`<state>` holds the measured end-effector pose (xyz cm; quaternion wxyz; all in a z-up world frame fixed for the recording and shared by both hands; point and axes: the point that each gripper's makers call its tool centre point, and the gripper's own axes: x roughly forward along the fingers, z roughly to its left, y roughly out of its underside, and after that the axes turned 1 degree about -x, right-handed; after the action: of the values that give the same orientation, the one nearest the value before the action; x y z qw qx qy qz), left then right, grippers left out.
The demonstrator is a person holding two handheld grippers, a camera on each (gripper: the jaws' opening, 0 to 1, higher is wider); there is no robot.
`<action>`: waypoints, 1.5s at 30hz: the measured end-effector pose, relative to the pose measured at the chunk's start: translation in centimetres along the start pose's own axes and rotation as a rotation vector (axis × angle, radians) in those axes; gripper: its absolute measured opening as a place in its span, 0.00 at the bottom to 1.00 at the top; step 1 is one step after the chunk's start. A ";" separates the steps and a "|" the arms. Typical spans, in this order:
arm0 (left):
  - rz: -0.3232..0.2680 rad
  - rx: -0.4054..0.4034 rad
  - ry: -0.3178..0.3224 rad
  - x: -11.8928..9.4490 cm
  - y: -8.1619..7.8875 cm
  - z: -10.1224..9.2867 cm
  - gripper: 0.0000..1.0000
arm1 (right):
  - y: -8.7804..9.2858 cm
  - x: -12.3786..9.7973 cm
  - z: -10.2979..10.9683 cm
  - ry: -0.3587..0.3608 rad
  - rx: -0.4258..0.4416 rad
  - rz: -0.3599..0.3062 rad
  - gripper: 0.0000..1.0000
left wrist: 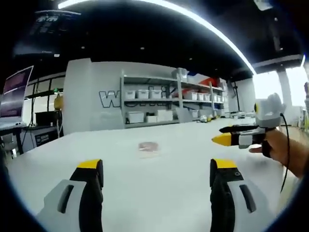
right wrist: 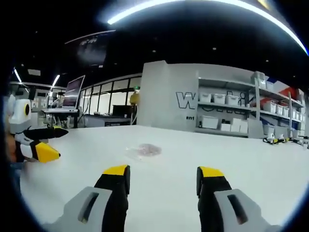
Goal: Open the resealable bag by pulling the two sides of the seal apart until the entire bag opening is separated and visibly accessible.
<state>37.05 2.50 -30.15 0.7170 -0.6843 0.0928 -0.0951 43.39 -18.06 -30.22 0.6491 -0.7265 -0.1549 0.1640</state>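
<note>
While both claws, the left claw (left wrist: 157, 171) and right claw (right wrist: 163, 176), hover spread apart and empty, the resealable bag (left wrist: 148, 147) lies flat on the white counter (left wrist: 183, 145) before shelves (left wrist: 166, 101).

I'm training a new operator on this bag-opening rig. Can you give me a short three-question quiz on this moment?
1. True or false: the bag lies flat on the table, with neither gripper touching it.
2. The left gripper is: A) shut on the bag, B) open with nothing between its fingers, C) resting on a shelf.
3. Fill in: in the left gripper view, the right gripper enters from the ____ side.

Key: 1 true; 2 B; 3 right.
</note>
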 end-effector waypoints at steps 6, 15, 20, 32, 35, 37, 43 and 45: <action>0.006 -0.018 -0.003 -0.1 0.3 0.2 0.90 | 0.0 0.2 0.0 -0.003 0.003 0.000 0.55; -0.009 -0.063 0.000 -0.7 0.2 0.6 0.88 | 0.5 0.5 0.0 -0.012 0.028 0.001 0.55; 0.006 -0.055 0.008 -0.6 0.7 0.4 0.88 | 0.4 0.2 -0.1 -0.003 0.033 -0.016 0.52; 0.006 -0.059 0.019 -0.7 0.8 0.3 0.89 | -0.2 -0.1 -0.3 0.009 0.037 -0.055 0.48; 0.007 -0.067 0.021 -0.8 0.8 0.3 0.89 | -0.3 -0.1 -0.2 0.002 0.042 -0.056 0.49; 0.005 -0.070 0.022 -0.8 0.7 0.3 0.89 | -0.3 -0.1 -0.2 -0.001 0.042 -0.055 0.49; 0.007 -0.072 0.024 -0.7 0.8 0.3 0.88 | -0.2 -0.2 -0.3 0.000 0.047 -0.050 0.48; 0.002 -0.083 0.023 -0.7 0.7 0.3 0.87 | -0.2 -0.2 -0.2 -0.001 0.044 -0.052 0.48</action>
<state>36.44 2.98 -30.88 0.6868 -0.7123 0.1055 -0.0985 43.30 -18.31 -30.01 0.6688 -0.7078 -0.1703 0.1509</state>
